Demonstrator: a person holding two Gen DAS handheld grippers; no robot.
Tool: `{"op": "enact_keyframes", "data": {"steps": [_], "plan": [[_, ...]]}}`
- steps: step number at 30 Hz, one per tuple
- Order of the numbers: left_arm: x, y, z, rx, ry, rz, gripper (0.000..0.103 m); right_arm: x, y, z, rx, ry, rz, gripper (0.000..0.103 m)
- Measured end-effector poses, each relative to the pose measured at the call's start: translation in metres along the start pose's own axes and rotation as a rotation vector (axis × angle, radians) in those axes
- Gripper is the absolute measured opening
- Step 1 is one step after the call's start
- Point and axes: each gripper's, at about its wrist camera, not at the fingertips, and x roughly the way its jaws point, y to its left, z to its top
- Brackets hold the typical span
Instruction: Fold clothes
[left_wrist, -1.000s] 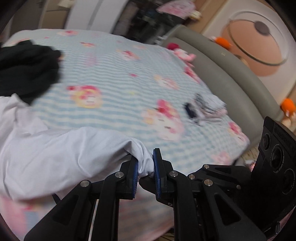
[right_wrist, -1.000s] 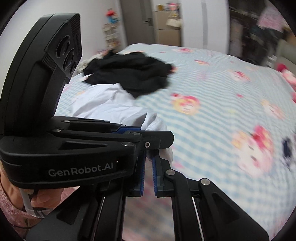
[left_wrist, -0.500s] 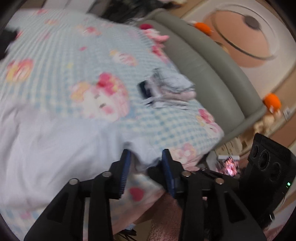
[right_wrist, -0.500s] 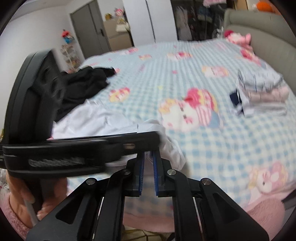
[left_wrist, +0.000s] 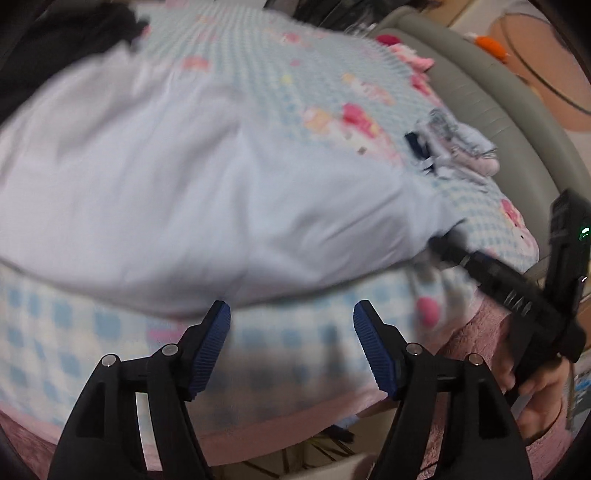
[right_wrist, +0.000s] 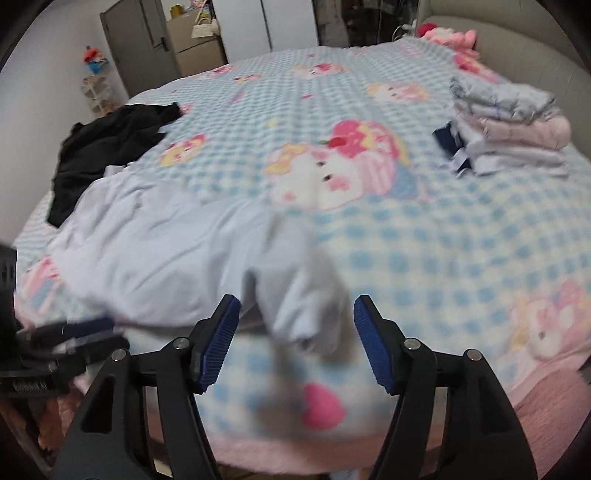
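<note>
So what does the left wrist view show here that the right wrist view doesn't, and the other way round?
Only the left wrist view shows the open left gripper close up and a hand holding the other tool. Only the right wrist view shows the open right gripper, the grey door and the crumpled black garment clearly. Both share the pale blue shirt, the checked cartoon-print bedspread and the stack of folded clothes.

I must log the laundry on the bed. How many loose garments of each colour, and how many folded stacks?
White garment: 1
Black garment: 1
Folded stack: 1
Total: 3
</note>
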Motion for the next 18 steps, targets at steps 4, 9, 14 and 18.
{"op": "enact_keyframes", "data": {"steps": [4,9,14,18], "plan": [[0.002,0.005,0.006,-0.02,-0.062,0.028,0.067,0.004,0.006,0.011,-0.071,-0.043,-0.006,0.067],[-0.011,0.004,0.028,-0.01,-0.17,0.045,0.067,0.026,0.017,0.017,-0.139,-0.014,0.023,0.072],[-0.014,-0.016,0.084,0.09,-0.232,0.101,0.064,0.034,0.011,0.01,-0.097,-0.015,0.079,0.076],[0.003,-0.038,0.139,0.089,-0.204,0.125,0.063,0.032,0.002,0.006,-0.053,-0.041,0.119,0.075]]}}
